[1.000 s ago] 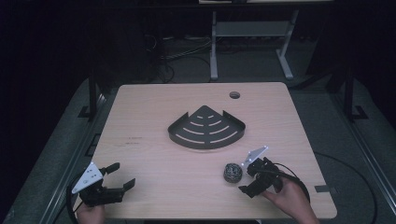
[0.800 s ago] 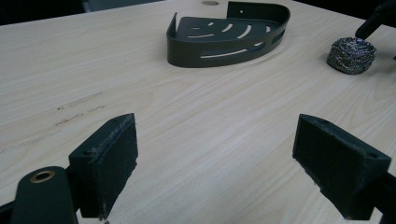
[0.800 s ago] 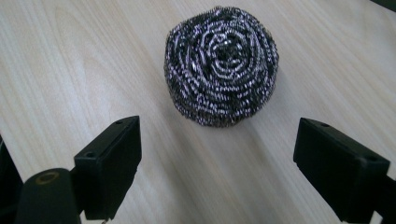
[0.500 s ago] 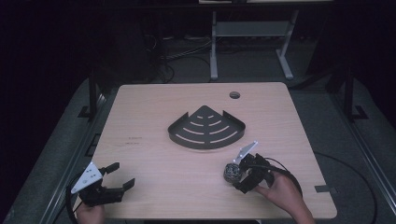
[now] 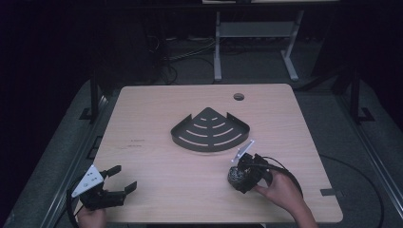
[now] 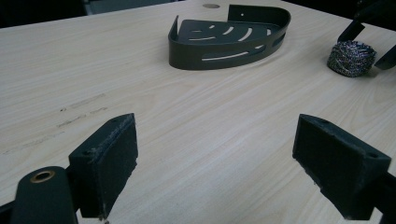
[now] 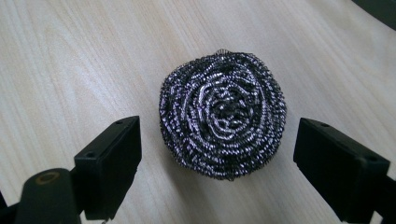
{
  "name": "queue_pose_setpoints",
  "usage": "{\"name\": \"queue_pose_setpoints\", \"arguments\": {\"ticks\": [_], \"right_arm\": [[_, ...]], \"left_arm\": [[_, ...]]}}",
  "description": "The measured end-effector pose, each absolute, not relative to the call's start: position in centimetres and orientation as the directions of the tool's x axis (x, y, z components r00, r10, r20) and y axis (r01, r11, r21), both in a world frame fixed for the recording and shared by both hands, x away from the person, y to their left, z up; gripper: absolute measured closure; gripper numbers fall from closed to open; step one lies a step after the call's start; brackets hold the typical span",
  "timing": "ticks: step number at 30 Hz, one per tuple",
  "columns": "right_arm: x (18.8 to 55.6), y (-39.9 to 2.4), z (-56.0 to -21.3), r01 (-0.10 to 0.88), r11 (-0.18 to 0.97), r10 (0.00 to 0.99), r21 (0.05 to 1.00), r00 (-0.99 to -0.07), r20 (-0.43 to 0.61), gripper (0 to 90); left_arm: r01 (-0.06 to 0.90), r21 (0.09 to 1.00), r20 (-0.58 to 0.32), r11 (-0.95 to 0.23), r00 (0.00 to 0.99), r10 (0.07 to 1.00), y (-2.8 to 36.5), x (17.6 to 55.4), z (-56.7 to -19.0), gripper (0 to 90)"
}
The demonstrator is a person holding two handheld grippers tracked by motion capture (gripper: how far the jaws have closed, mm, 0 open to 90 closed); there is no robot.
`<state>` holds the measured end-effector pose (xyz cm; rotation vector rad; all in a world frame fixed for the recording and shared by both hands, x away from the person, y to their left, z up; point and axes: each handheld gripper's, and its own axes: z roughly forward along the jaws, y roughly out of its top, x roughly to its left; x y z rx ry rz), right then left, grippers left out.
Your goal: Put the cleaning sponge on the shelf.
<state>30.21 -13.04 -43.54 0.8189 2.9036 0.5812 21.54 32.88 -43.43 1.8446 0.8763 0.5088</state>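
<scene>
The left gripper (image 5: 116, 182) rests at the near left corner of the table (image 5: 157, 107), jaws spread wide with nothing between them. In its own view bare wood lies between the pads (image 6: 114, 154).

At the middle of the table sits one dark corner rack (image 5: 210, 130), slotted, with a low wall, and empty.

To the right and nearer the person lies one steel scourer (image 7: 223, 114), flat on the wood, just in front of the rack and apart from it. The right gripper (image 5: 240, 176) hangs over it, jaws spread to either side and touching nothing.

What could go wrong, as I judge it: the scourer is a springy coil, so a shallow pinch may catch just the outer wires and let it spring out or roll off. If the jaws come down too low, the pads could scrape the wood before they close. A loose hold might also drop it short of the rack, or snag it on the wall.

Count: two grippers, one rack, one scourer, one table.
</scene>
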Motion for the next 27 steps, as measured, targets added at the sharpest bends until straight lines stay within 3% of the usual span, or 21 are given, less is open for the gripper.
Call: {"name": "queue_pose_setpoints", "arguments": {"ticks": [18, 27], "right_arm": [[31.3, -11.6, -44.0, 0.479, 0.823, 0.501, 0.306, -0.866, 0.009, 19.5], [31.5, -11.3, -44.2, 0.475, 0.829, 0.488, 0.295, -0.872, 0.031, 30.7]], "left_arm": [[0.341, 0.91, -0.042, -0.238, 0.645, 0.763, 33.0, 21.5, -43.4, 13.3], [0.339, 0.911, -0.042, -0.236, 0.644, 0.764, 33.0, 21.4, -43.3, 13.3]]}}
